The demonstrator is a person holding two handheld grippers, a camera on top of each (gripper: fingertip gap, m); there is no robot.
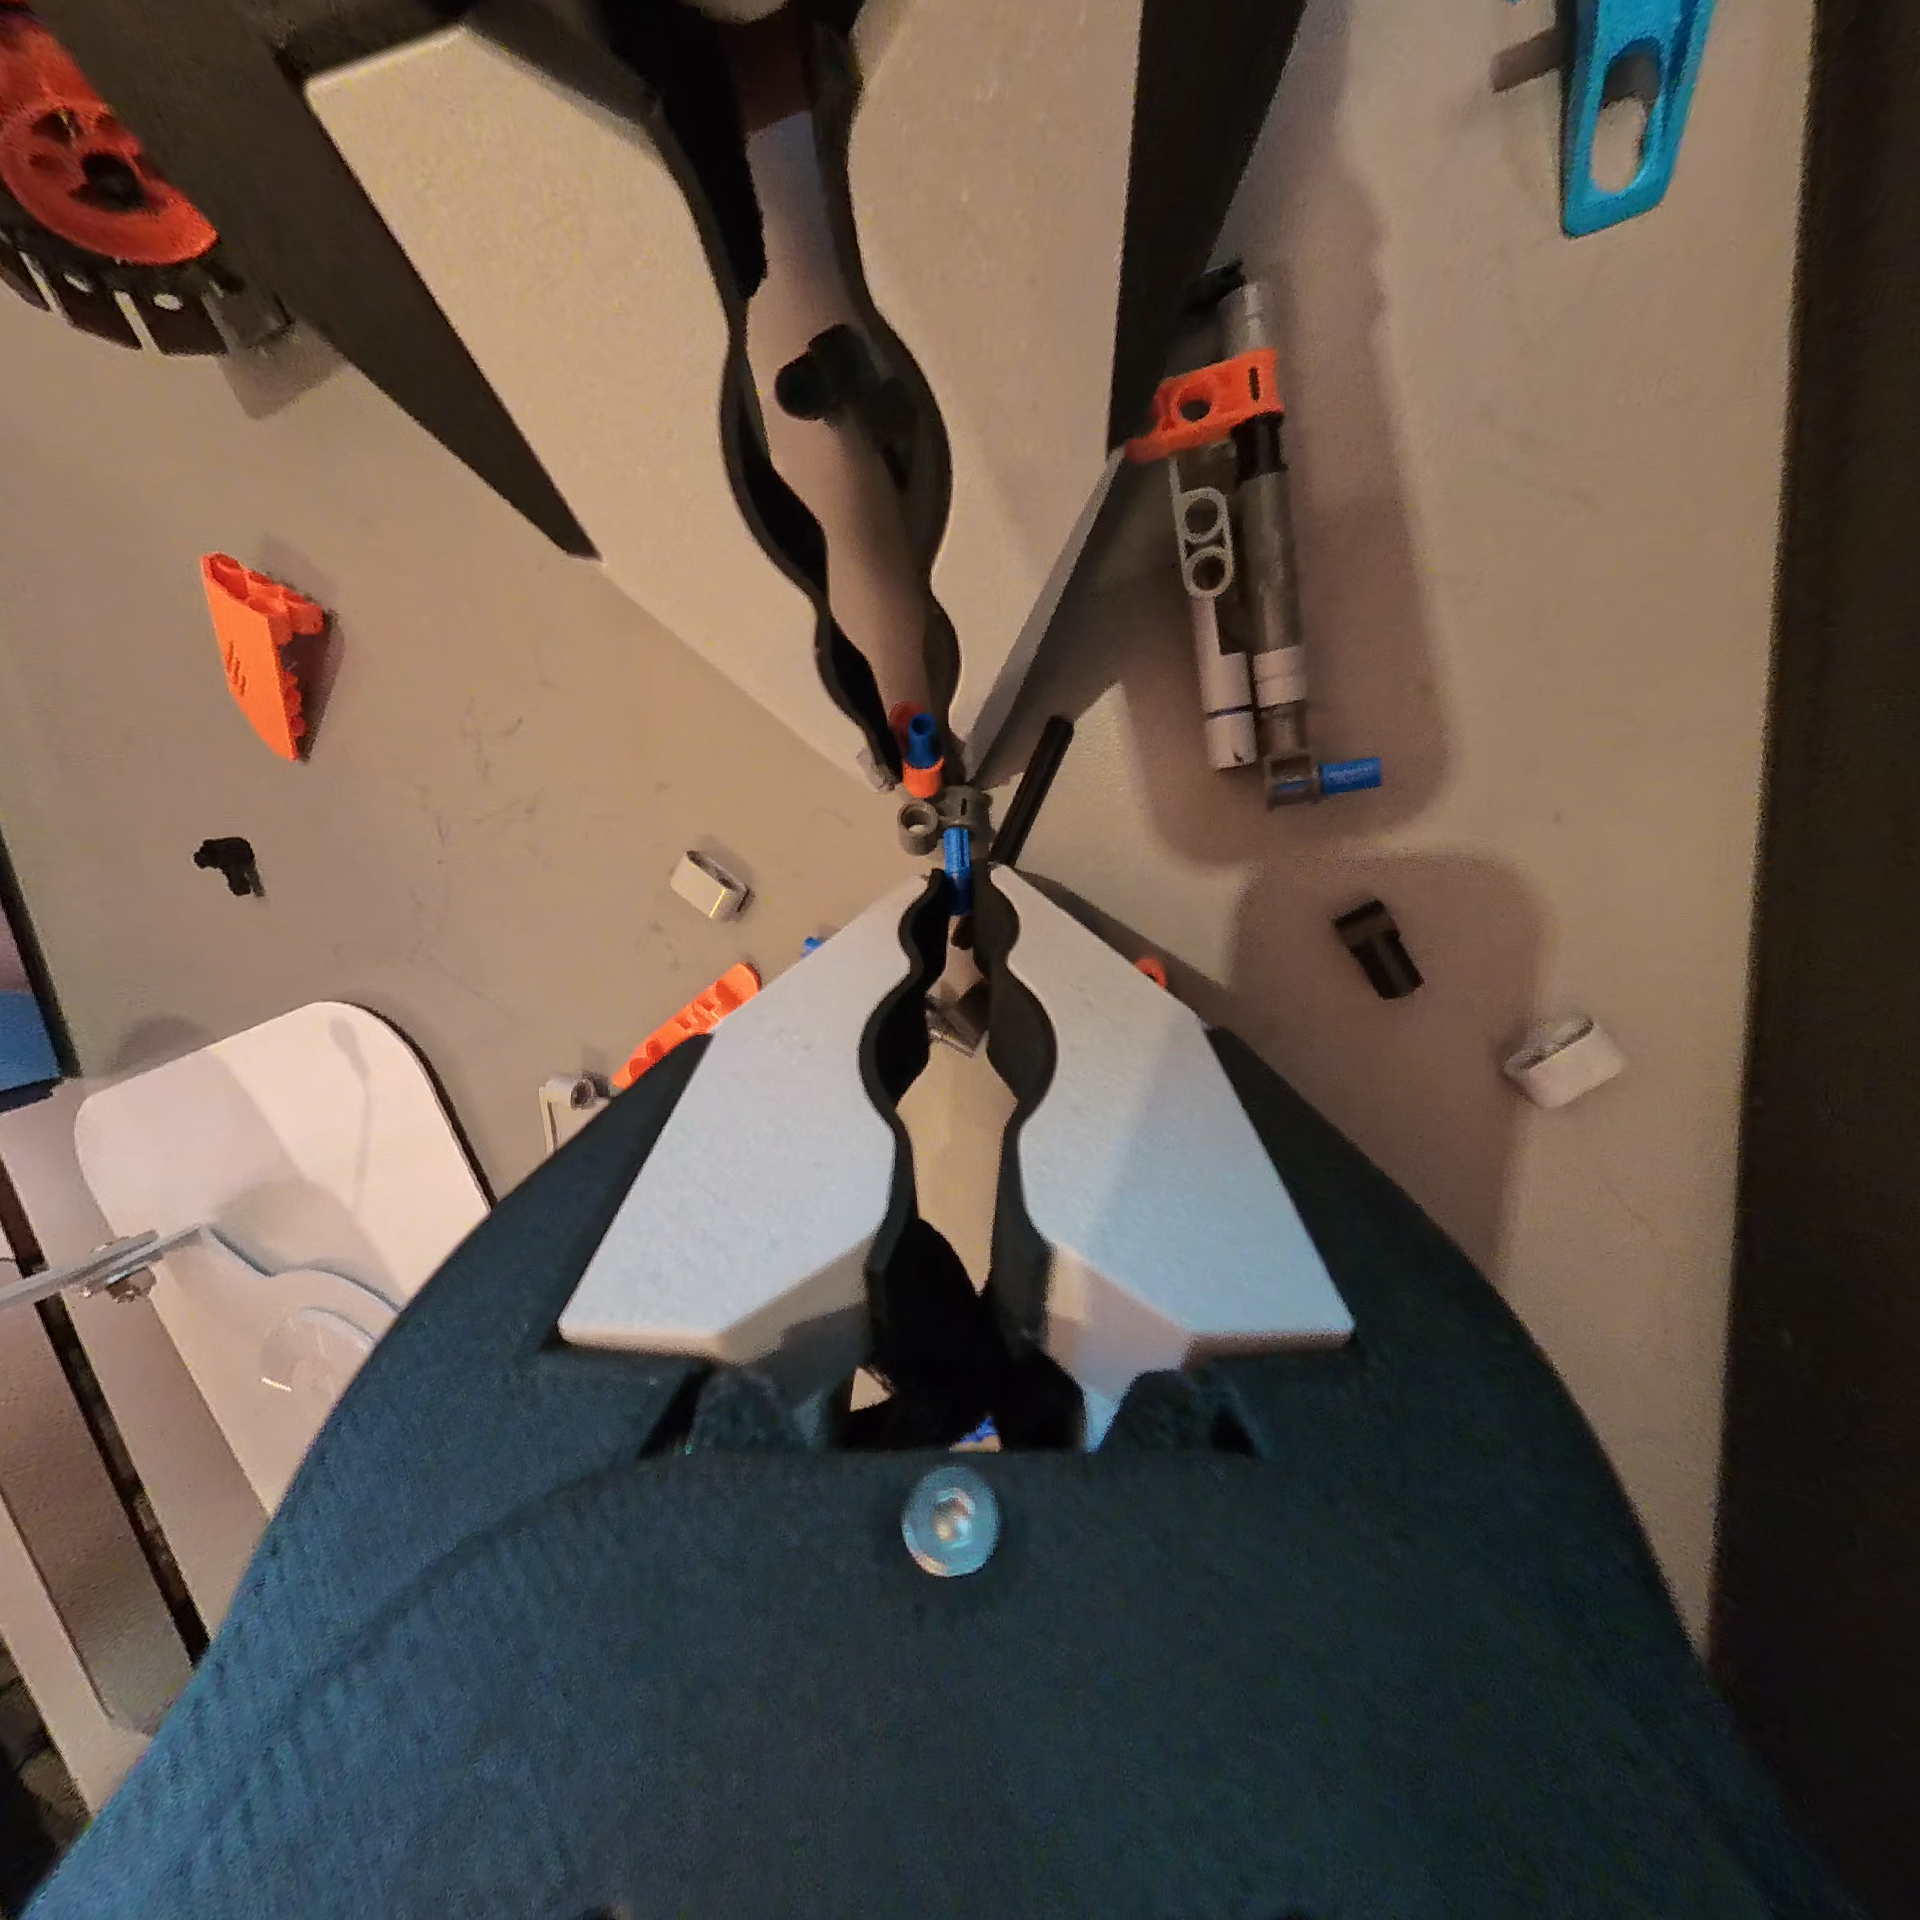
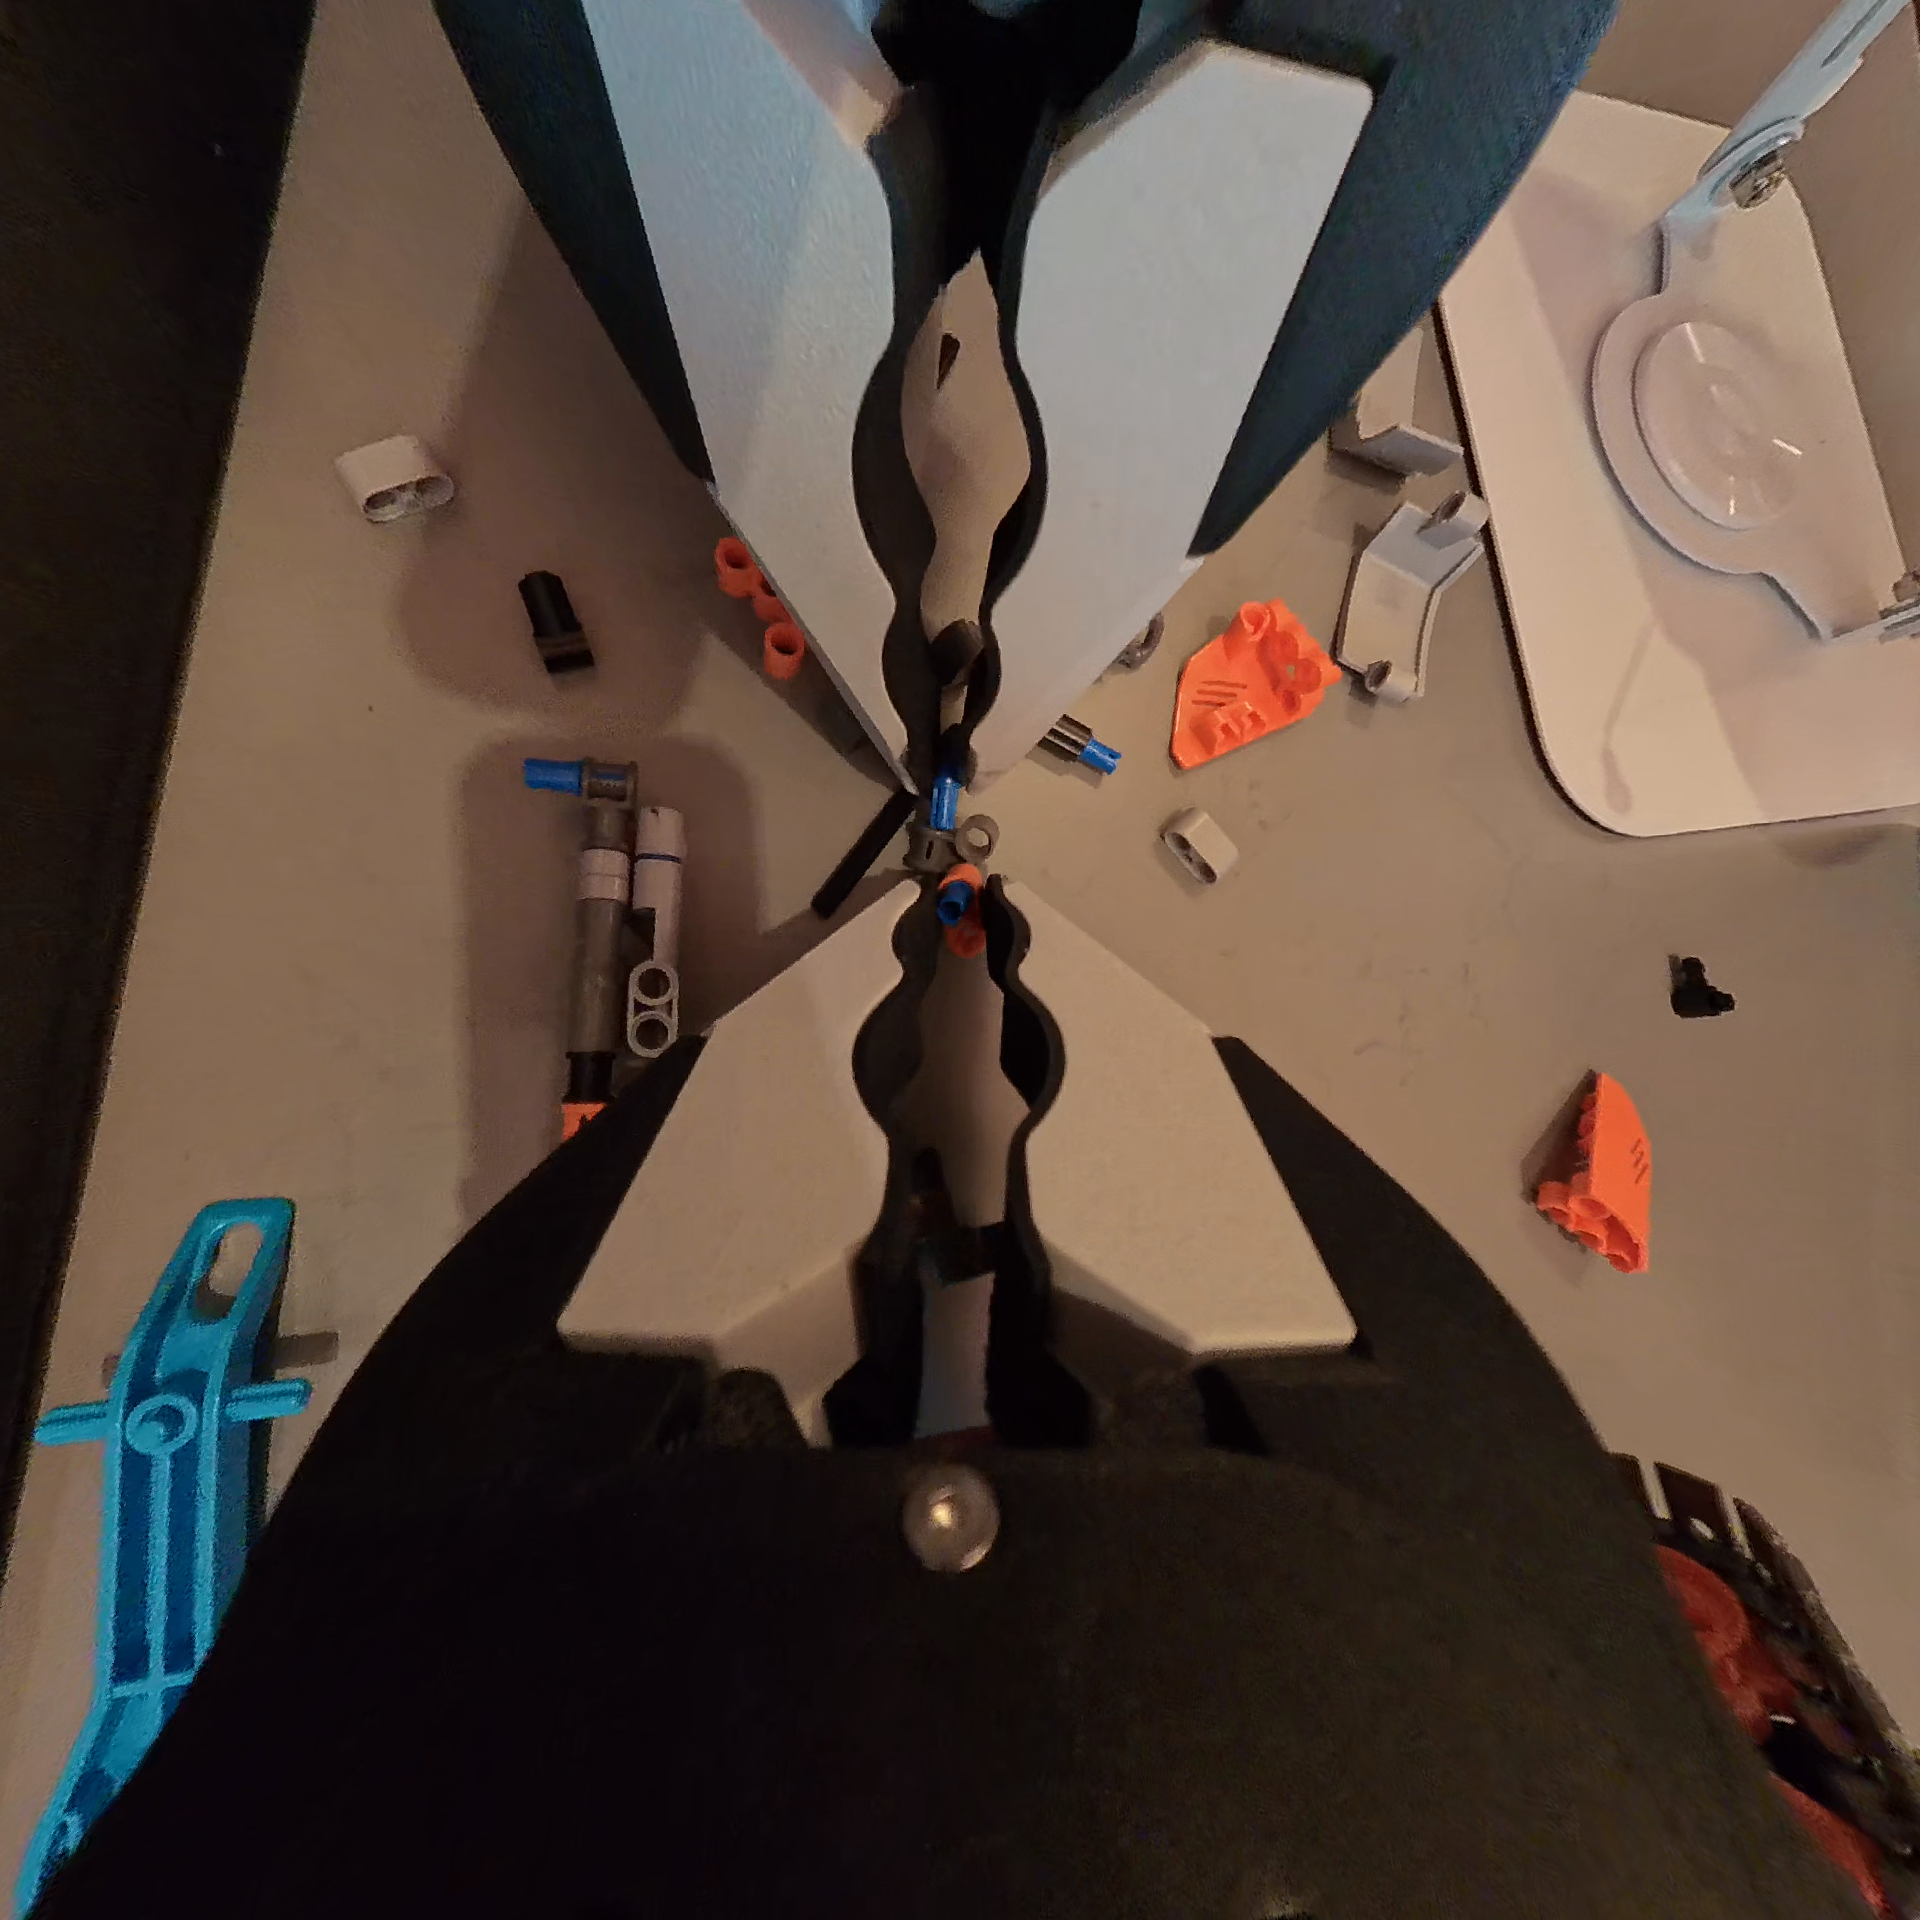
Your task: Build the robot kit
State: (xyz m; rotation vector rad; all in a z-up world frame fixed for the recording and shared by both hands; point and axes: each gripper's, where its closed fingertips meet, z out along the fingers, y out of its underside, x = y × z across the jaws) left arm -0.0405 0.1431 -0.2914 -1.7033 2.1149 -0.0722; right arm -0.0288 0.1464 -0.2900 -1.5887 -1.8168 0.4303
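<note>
Left gripper (image 1: 961, 896) pinching a blue pin (image 1: 958, 854) seated in a grey connector (image 1: 943, 812); right gripper (image 2: 956, 902) pinching an orange bush (image 2: 966, 932) with its own blue pin, tip to tip above the desk (image 2: 1351, 935). Likely risk: slight misalignment, twisting either piece out.

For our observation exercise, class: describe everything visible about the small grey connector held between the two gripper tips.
The grey connector is a small plastic building-toy piece with a round open hole at one end. It hangs above the pale table, between the tips of both tools. A blue pin sticks out of it into the shut left hand-held gripper. Opposite, the right hand-held gripper pinches an orange-and-blue piece close against it; whether they touch is unclear.
</note>
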